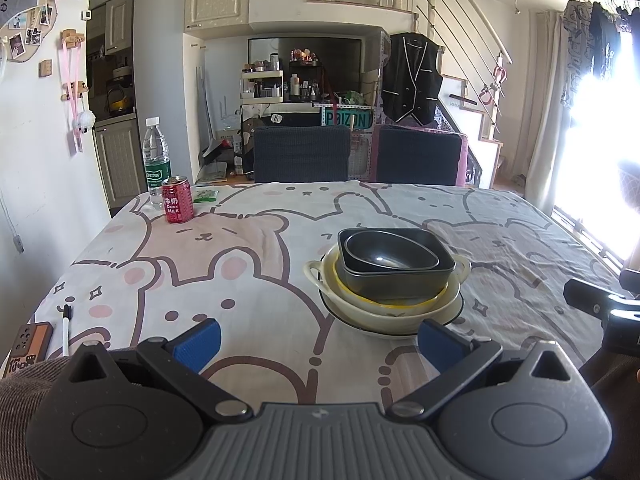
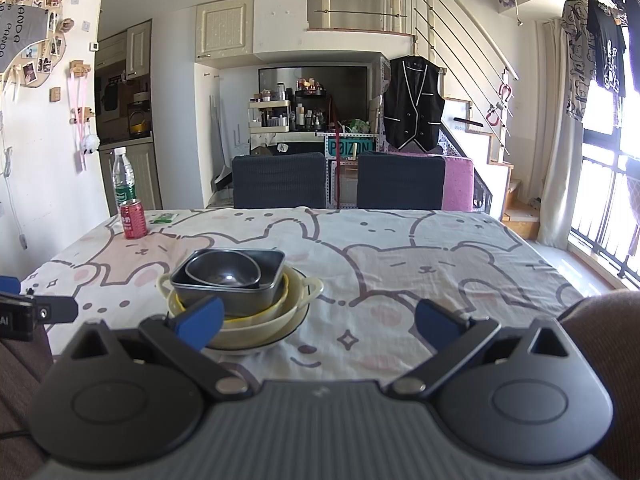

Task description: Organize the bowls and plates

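Dishes sit nested in 1 stack on the bear-print tablecloth, toward the near half of the table. At the bottom lies a dark-rimmed plate, on it a cream bowl with 2 side handles, inside that a yellow-rimmed bowl, then a dark rectangular dish, and on top a dark oval bowl.

Left gripper hovers low over the cloth at the near edge, blue pads spread wide, nothing between them; its right pad overlaps the plate's near rim in view, though contact cannot be told. Right gripper is likewise splayed wide and empty, with the stack off to its left and its left pad in front of the cream bowl.

At the far left corner a red milk can stands just beside a clear water bottle, a small green packet close by. Near the left edge lie a pen and an orange-edged device.
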Motion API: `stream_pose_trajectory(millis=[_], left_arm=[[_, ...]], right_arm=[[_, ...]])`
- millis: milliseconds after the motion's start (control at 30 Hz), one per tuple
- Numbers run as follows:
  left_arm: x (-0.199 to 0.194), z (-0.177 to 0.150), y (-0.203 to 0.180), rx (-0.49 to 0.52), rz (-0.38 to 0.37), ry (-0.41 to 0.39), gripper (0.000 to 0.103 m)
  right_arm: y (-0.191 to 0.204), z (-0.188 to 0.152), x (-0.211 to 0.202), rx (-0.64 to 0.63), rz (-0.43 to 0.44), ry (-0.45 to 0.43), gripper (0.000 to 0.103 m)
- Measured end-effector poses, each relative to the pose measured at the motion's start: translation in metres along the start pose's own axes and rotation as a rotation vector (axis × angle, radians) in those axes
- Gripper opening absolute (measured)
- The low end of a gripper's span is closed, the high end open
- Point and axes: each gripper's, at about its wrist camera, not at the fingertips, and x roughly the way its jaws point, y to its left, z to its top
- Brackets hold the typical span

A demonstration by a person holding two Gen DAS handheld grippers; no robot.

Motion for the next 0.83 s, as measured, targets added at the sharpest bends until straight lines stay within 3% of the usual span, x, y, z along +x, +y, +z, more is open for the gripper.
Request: stream_pose_trajectory(millis=[833], left_arm=[[-0.0014, 0.0006, -0.0002, -0.014, 0.003, -0.003, 0.103]], right_arm=[[0.0003, -0.0001, 0.0002, 0.001, -0.001, 0.000, 0.103]])
